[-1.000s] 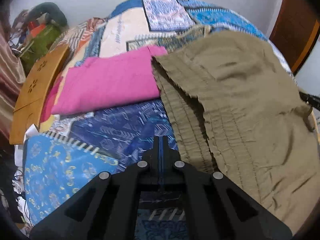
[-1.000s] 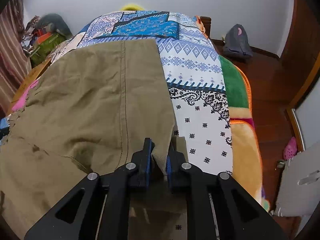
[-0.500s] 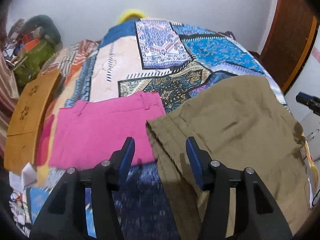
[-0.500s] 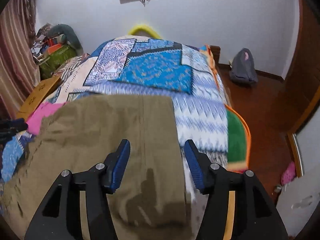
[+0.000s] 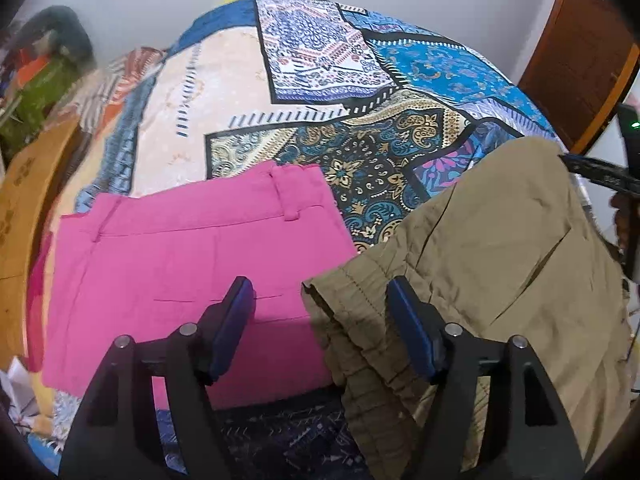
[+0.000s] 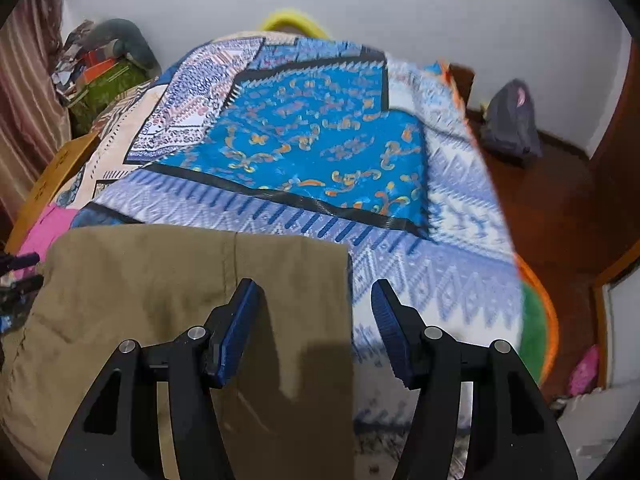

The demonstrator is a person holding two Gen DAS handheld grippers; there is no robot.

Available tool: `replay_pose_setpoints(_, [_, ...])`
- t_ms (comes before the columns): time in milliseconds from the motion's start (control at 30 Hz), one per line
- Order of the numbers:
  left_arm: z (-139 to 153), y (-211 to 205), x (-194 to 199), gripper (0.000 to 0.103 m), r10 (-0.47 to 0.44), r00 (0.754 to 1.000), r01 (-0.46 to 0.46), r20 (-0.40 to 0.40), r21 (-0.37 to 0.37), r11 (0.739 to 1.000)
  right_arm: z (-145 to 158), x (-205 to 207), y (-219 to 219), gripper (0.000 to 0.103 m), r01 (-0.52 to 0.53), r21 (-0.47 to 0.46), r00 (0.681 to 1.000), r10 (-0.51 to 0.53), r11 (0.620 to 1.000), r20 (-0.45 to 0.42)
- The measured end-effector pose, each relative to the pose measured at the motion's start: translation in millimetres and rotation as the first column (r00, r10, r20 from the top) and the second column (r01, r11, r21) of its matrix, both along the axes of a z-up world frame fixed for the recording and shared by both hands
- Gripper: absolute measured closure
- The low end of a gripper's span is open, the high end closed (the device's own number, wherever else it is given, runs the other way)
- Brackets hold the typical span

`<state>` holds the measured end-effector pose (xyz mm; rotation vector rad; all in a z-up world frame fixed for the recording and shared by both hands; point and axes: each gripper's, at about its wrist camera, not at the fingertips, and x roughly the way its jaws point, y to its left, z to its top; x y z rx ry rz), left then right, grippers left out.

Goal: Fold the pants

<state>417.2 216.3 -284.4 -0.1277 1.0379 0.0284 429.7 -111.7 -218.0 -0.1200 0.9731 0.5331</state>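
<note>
Olive-khaki pants [image 5: 488,264] lie folded on the patterned bedspread [image 5: 304,92]; their gathered waistband corner sits between my left fingers. My left gripper [image 5: 316,304] is open, raised above that corner, holding nothing. In the right wrist view the pants [image 6: 168,280] lie flat with a straight far edge. My right gripper [image 6: 316,304] is open and empty above their right edge. The other gripper's tip shows at the far left of the right wrist view.
Folded pink pants [image 5: 180,264] lie left of the khaki pants. A wooden board [image 5: 24,196] and piled clutter [image 6: 100,76] border the bed's left side. Wooden floor with a grey bag [image 6: 512,120] lies right of the bed, whose orange edge [image 6: 540,292] drops off.
Both grippers have opened and let go of the khaki pants, then lifted up and away. The pants now lie flat on the bed.
</note>
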Motion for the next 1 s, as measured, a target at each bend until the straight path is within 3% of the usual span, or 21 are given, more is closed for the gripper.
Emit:
replay_pose_setpoints(167, [-10, 2, 9, 0.036, -0.003, 1.000, 0.002, -0.019, -0.060, 0.998, -1, 2, 8, 0.044, -0.019, -0.019, 1.000, 0.019, 1.000, 0.004])
replay_pose_setpoints(233, [-12, 2, 13, 0.051, -0.021, 0.999, 0.018, -0.025, -0.117, 0.993, 1, 0, 10, 0.051, -0.029, -0.021, 1.000, 0.030, 0.999, 0.010])
replay_pose_setpoints(267, [-12, 1, 14, 0.061, -0.026, 0.999, 0.022, -0.028, -0.135, 0.991, 1, 0, 11, 0.061, -0.038, -0.013, 0.999, 0.038, 0.999, 0.008])
replay_pose_setpoints(300, [-11, -2, 15, 0.062, -0.021, 0.999, 0.017, -0.031, -0.135, 0.991, 2, -1, 13, 0.064, -0.037, -0.010, 0.999, 0.037, 0.999, 0.009])
replay_pose_setpoints(333, [-10, -5, 15, 0.062, -0.019, 0.999, 0.015, -0.034, -0.118, 0.993, 2, -4, 14, 0.068, -0.028, -0.013, 0.999, 0.028, 1.000, 0.016])
replay_pose_setpoints(367, [-9, -9, 14, 0.063, -0.022, 0.999, 0.019, -0.032, -0.092, 0.996, 3, -5, 16, 0.079, -0.030, -0.010, 0.999, 0.030, 0.999, 0.017])
replay_pose_setpoints(433, [-5, -15, 12, 0.068, -0.024, 0.999, 0.023, -0.025, -0.038, 0.999, 4, -6, 18, 0.092, -0.015, -0.005, 1.000, 0.015, 1.000, 0.018])
replay_pose_setpoints(567, [9, -26, 1, 0.094, -0.032, 0.999, 0.031, 0.012, 0.087, 0.996, 11, -9, 22, 0.094, 0.007, -0.005, 0.999, -0.007, 1.000, 0.048])
replay_pose_setpoints(667, [25, -29, -6, 0.096, -0.027, 0.998, 0.019, 0.054, 0.138, 0.990, 27, -14, 16, 0.094, 0.027, 0.025, 0.997, -0.029, 0.999, 0.077])
replay_pose_setpoints(1000, [116, -38, -25, 0.096, -0.018, 0.975, -0.017, 0.220, 0.156, 0.988, 111, -42, -2, 0.095, 0.054, 0.115, 0.974, -0.078, 0.992, 0.214])
